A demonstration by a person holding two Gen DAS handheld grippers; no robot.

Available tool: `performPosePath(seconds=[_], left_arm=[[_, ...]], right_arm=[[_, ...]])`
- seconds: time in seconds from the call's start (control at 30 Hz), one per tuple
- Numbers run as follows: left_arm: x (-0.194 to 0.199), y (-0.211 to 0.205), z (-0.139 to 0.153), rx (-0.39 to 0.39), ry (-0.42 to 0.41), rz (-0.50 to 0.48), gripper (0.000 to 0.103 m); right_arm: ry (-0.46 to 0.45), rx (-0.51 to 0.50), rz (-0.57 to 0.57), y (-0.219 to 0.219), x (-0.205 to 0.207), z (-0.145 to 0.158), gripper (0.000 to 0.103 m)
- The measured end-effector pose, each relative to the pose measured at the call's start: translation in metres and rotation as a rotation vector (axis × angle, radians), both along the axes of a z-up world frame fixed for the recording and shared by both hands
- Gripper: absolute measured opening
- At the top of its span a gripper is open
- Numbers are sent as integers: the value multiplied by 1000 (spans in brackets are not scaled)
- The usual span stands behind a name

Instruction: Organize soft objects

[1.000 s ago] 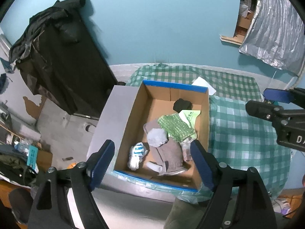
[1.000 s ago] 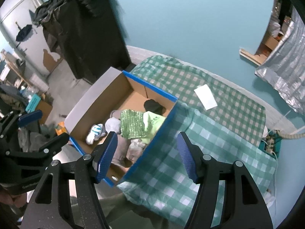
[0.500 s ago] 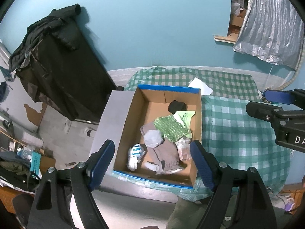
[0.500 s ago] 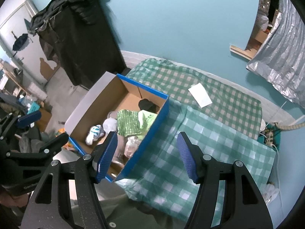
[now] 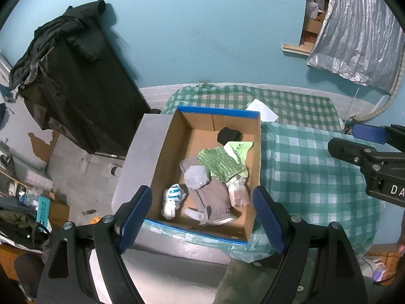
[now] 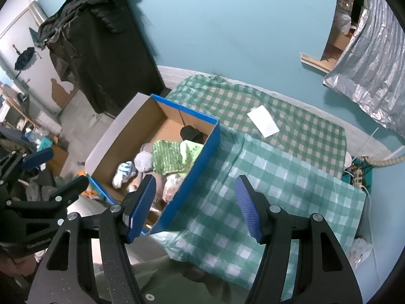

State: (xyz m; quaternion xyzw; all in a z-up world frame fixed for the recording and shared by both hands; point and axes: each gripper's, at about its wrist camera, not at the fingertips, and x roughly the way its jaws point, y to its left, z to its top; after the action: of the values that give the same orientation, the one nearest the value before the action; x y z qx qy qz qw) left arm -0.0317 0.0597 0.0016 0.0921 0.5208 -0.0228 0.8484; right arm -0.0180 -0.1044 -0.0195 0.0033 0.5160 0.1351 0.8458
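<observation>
Box (image 5: 174, 136): brown cardboard, matt. Cloth (image 5: 303, 167): soft, checked. Socks (image 5: 212, 197): fuzzy. Pads (image 6: 141, 202): bumpy blue rubber. Sheet (image 5: 354, 38): shiny foil.

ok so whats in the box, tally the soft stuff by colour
green: 2 (knitted cloth, pale green bag)
grey/brown: 2 (grey sock, brown cloth)
black: 1 (black bundle)
white and blue: 1 (striped sock)
clear/white: 1 (plastic bag)
total: 7

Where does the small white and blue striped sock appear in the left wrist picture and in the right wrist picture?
Left wrist view: the white and blue striped sock lies in the near left part of the blue-edged cardboard box.
Right wrist view: it lies in the box's near left part, left of the tool's left finger.
Shared landmark: the green knitted cloth in the box's middle.
</observation>
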Motion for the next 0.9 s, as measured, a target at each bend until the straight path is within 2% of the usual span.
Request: performPosePath(seconds=[0.9], left_arm=[[-3,-13,-2,4,19,-6,83]], right_arm=[[14,0,-12,-10,-2,-2,65]])
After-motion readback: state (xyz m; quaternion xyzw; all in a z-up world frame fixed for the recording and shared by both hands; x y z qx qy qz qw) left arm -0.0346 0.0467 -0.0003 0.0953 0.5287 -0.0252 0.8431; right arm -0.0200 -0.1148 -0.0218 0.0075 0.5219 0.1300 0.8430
